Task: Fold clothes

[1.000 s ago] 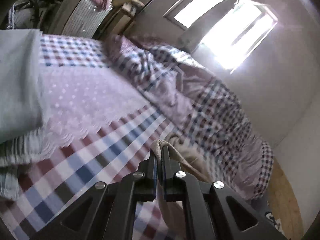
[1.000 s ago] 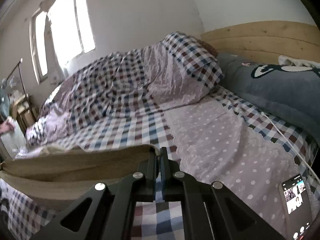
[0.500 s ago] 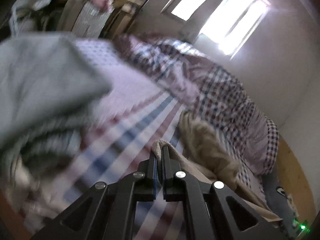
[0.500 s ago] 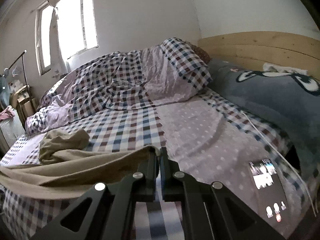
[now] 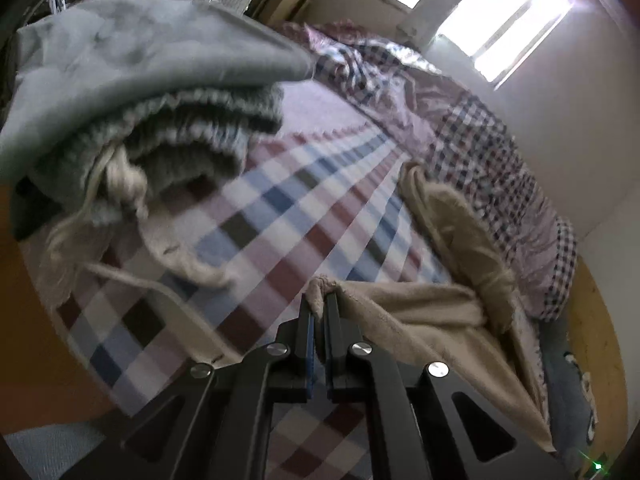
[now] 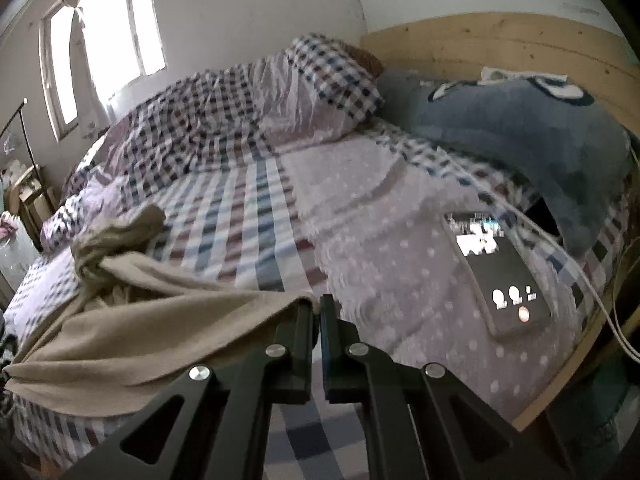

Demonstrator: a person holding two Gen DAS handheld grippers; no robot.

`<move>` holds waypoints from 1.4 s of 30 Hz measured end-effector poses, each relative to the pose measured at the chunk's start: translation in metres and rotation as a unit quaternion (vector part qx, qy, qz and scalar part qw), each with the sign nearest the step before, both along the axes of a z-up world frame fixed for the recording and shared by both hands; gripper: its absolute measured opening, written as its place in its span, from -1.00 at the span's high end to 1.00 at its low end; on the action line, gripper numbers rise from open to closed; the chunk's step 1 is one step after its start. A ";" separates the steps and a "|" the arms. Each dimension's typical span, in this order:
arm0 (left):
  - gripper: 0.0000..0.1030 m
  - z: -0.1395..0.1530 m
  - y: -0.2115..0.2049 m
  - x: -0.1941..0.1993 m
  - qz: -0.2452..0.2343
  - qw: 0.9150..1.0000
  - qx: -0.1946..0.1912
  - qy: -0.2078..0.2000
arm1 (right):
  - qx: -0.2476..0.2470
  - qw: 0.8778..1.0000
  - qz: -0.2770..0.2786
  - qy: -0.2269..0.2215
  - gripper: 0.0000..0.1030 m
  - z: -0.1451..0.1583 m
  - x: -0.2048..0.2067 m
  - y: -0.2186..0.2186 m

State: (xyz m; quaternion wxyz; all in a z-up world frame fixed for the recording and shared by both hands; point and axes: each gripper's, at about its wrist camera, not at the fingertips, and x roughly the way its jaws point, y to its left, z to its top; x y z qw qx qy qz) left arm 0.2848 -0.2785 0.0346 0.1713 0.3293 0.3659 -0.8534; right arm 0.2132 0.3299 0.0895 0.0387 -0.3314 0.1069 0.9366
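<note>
A beige fleece garment (image 6: 132,320) lies stretched along the near edge of the checked bed sheet (image 6: 240,216). My left gripper (image 5: 319,303) is shut on one corner of it. From there the beige garment (image 5: 424,312) runs right and bunches into a twisted lump. My right gripper (image 6: 316,306) is shut on the opposite corner, the cloth trailing left toward that lump (image 6: 116,236). Both pairs of fingers press together with only fabric between them.
A stack of folded grey knitwear and a grey blanket (image 5: 132,80) sits at the left of the left wrist view. A phone (image 6: 498,268) with a lit screen and a white cable lie on the dotted sheet. A blue pillow (image 6: 516,128) rests against the wooden headboard. A crumpled checked duvet (image 6: 224,120) fills the far side.
Both grippers have pulled back and lowered, drawing the beige garment out flat over the near part of the bed. The left view has swung toward the folded stack.
</note>
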 end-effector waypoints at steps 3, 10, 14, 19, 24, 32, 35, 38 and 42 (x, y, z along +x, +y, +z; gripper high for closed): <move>0.93 -0.008 0.002 0.008 0.003 1.000 -0.002 -0.018 | -0.004 1.000 -0.006 -0.018 0.88 -0.011 0.007 0.003; 0.86 -0.015 -0.019 0.028 0.071 0.996 0.003 -0.045 | 0.000 0.998 -0.050 -0.032 0.73 -0.014 0.030 0.011; 0.83 -0.018 -0.018 0.025 0.045 0.998 0.014 -0.032 | -0.030 0.996 -0.081 -0.035 0.67 -0.015 0.039 0.025; 0.02 -0.026 -0.016 0.021 0.008 0.998 0.054 0.009 | -0.071 0.995 -0.065 -0.019 0.63 -0.014 0.041 0.029; -0.05 -0.032 -0.022 0.017 -0.005 0.994 0.107 0.039 | -0.151 0.988 -0.011 -0.015 0.39 -0.022 0.030 0.026; -0.05 -0.025 -0.014 0.012 -0.042 0.991 0.104 0.068 | -0.132 0.984 0.121 -0.018 0.33 -0.022 0.022 -0.052; -0.05 -0.020 -0.008 0.009 -0.058 0.992 0.087 0.071 | -0.106 0.978 0.180 -0.018 0.33 -0.020 0.020 -0.090; -0.05 -0.012 0.004 0.007 -0.083 0.992 0.057 0.077 | -0.079 0.968 0.238 -0.019 0.33 -0.018 0.017 -0.129; -0.05 -0.004 0.017 0.007 -0.115 0.990 0.021 0.083 | -0.034 0.950 0.309 -0.019 0.33 -0.018 0.015 -0.180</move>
